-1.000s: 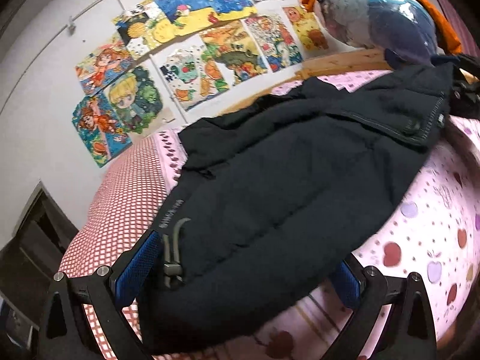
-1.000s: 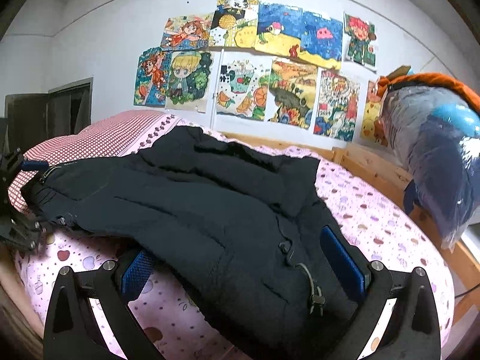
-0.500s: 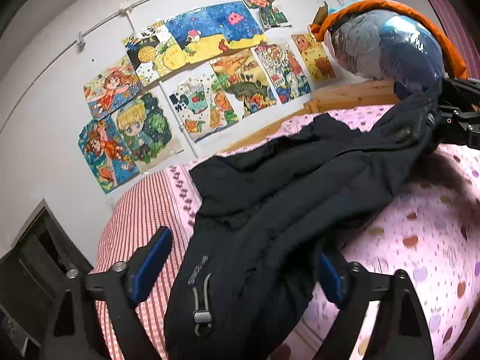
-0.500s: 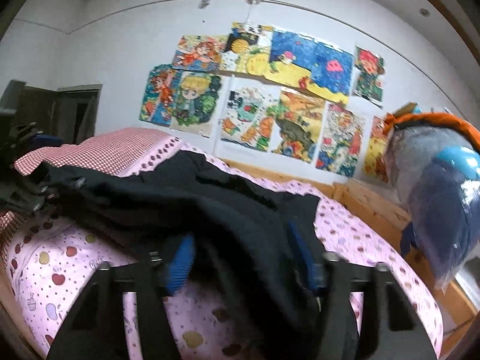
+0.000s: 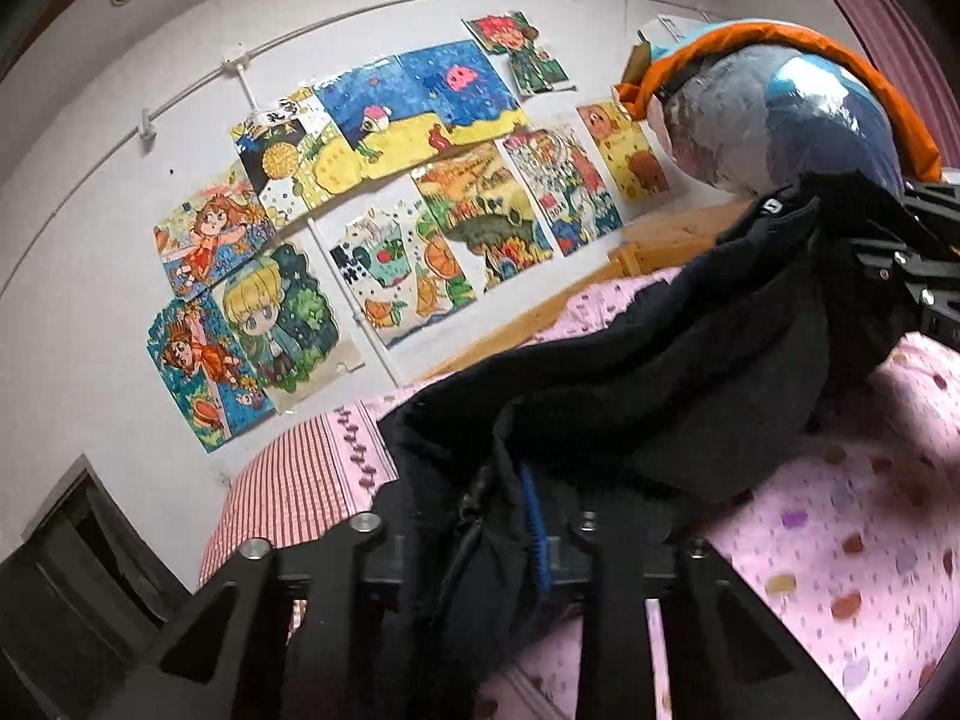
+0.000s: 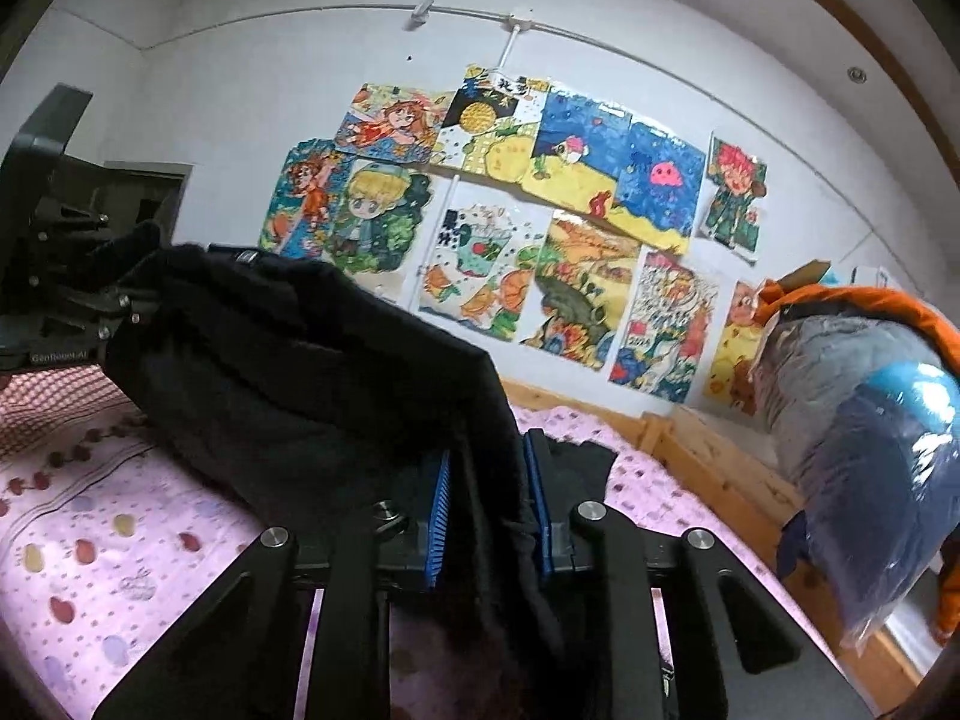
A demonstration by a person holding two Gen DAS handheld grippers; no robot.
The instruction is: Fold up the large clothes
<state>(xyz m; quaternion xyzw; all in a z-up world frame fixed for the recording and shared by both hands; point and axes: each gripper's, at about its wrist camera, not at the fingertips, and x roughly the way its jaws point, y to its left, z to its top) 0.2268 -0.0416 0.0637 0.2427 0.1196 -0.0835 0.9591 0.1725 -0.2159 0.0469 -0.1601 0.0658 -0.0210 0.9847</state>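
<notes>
A large black padded jacket (image 5: 660, 372) hangs stretched between my two grippers above the pink spotted bed sheet (image 5: 870, 510). My left gripper (image 5: 498, 516) has its jaws closing, with a bunch of the jacket's hem pinched between its blue pads. In the right wrist view the jacket (image 6: 300, 372) drapes from the left down into my right gripper (image 6: 486, 510), whose jaws are also closing with fabric pressed between the pads (image 6: 438, 516). Each view shows the other gripper holding the far end: the right gripper (image 5: 918, 264) and the left gripper (image 6: 72, 300).
Children's drawings (image 6: 540, 210) cover the white wall behind the bed. A plastic-wrapped bundle of bedding with an orange cover (image 6: 870, 450) sits at the right on the wooden bed frame (image 6: 720, 462). A red checked pillow (image 5: 288, 492) lies at the left, near a dark doorway (image 5: 78, 540).
Both grippers went from wide open around the jacket's edge to closed on it. They rose, lifting the jacket off the sheet so that it bunches and hangs between them.
</notes>
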